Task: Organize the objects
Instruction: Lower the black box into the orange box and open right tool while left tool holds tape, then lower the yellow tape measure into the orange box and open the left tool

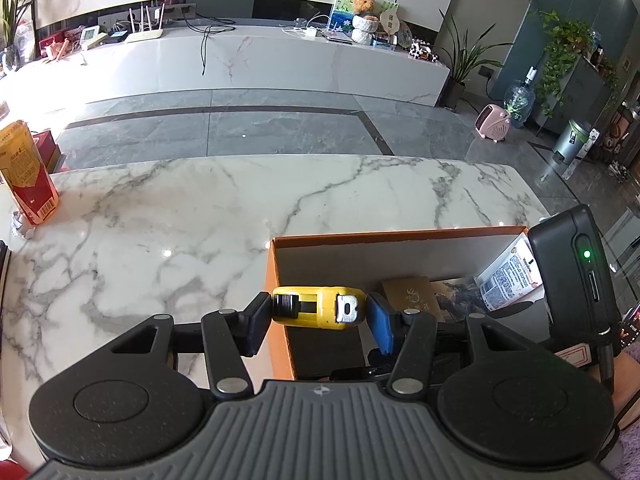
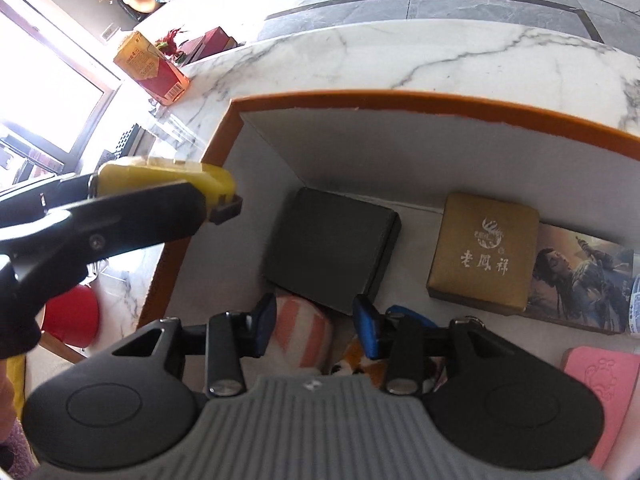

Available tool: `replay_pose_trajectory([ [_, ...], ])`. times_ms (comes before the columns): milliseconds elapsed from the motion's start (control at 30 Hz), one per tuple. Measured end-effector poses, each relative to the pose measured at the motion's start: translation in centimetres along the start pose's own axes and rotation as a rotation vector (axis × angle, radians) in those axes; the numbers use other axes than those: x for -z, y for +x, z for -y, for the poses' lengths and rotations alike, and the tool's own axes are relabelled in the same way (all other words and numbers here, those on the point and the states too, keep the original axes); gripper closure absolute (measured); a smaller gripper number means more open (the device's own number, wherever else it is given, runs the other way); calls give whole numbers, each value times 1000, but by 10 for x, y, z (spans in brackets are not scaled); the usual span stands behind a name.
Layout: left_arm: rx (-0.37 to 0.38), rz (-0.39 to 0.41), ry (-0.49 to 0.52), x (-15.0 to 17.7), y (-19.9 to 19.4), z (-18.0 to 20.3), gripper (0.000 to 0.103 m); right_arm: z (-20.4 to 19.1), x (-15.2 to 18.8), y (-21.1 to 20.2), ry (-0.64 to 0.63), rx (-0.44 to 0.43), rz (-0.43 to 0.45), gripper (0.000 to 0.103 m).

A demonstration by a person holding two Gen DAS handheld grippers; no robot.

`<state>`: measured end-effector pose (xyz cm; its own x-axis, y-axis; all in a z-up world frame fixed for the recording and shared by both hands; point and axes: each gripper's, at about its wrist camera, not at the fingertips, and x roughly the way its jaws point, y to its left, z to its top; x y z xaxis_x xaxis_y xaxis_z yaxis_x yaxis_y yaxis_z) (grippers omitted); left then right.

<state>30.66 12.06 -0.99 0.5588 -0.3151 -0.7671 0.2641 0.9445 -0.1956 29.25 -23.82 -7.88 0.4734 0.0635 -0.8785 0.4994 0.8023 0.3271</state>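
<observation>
My left gripper (image 1: 316, 314) is shut on a yellow tape measure (image 1: 320, 306), pads pressing on its two ends. It hangs over the left wall of an orange-rimmed box (image 1: 400, 236). In the right wrist view the same tape measure (image 2: 168, 176) shows at the left, behind a left-gripper finger (image 2: 152, 216). My right gripper (image 2: 316, 322) is inside the box (image 2: 400, 102), open, with a pink-and-white striped object (image 2: 304, 332) below and between its fingers. Its right pad stands apart from that object.
In the box lie a flat black case (image 2: 332, 248), a gold box (image 2: 484, 256), a picture card (image 2: 580, 280) and a pink pad (image 2: 600, 384). A red-and-yellow carton (image 1: 28, 176) stands at the marble table's far left. The right gripper's black housing (image 1: 568, 272) rises at the box's right end.
</observation>
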Motion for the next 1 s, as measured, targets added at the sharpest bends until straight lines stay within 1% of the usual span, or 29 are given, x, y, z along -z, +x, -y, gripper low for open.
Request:
replay_pose_trajectory([
  [67, -1, 1, -2, -1, 0, 0, 43, -1, -2, 1, -10, 28, 7, 66],
  [100, 1, 3, -3, -1, -1, 0, 43, 0, -3, 4, -8, 40, 5, 67],
  [233, 8, 11, -5, -3, -2, 1, 43, 2, -8, 15, -8, 62, -3, 67],
  [333, 17, 17, -2, -5, -2, 2, 43, 1, -8, 21, -29, 76, 3, 56],
  [400, 24, 19, 4, -6, -1, 3, 43, 1, -9, 22, -39, 62, 18, 60],
  [467, 34, 23, 8, -7, 0, 6, 43, 3, -10, 21, -46, 76, 56, 70],
  [533, 43, 25, 11, -8, 1, 8, 43, 3, -12, 21, -67, 83, 71, 70],
  [633, 57, 22, 9, -9, 3, 11, 43, 5, -11, 19, -78, 61, 70, 69],
  [700, 69, 17, 12, -9, 5, 14, 43, 6, -9, 10, -82, 65, 89, 69],
  [733, 74, 14, 19, -9, 7, 16, 43, 6, -7, 3, -92, 79, 107, 69],
  [867, 80, -6, 64, -9, 15, 29, 43, 5, -3, -19, -160, 195, 176, 69],
  [933, 79, -27, 84, -8, 23, 35, 43, 12, 1, -26, -173, 261, 186, 69],
  [1000, 78, -50, 103, -7, 31, 41, 43, 20, 5, -29, -169, 291, 190, 69],
])
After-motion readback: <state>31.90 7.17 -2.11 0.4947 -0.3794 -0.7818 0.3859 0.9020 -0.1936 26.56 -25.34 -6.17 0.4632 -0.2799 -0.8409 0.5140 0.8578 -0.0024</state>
